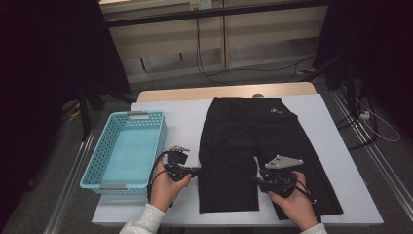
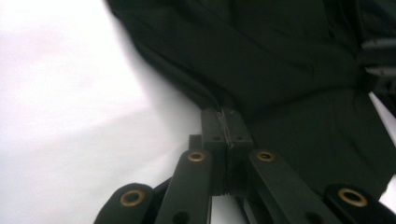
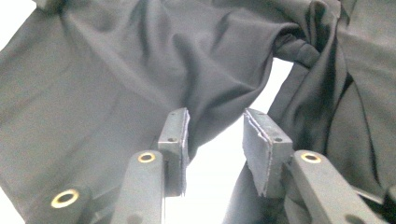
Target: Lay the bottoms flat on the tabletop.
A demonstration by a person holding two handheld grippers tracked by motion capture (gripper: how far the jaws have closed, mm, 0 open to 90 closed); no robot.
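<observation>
Fingers (image 2: 219, 128) over white table (image 1: 185, 117)

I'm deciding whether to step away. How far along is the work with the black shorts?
Early on. Done: the black shorts lie spread flat on the white table. In hand: the left claw has pinched shut on the outer edge of one leg, while the right claw stands open at the gap between the legs, gripping nothing. Left: no fold is made, and nothing lies in the blue basket.
</observation>
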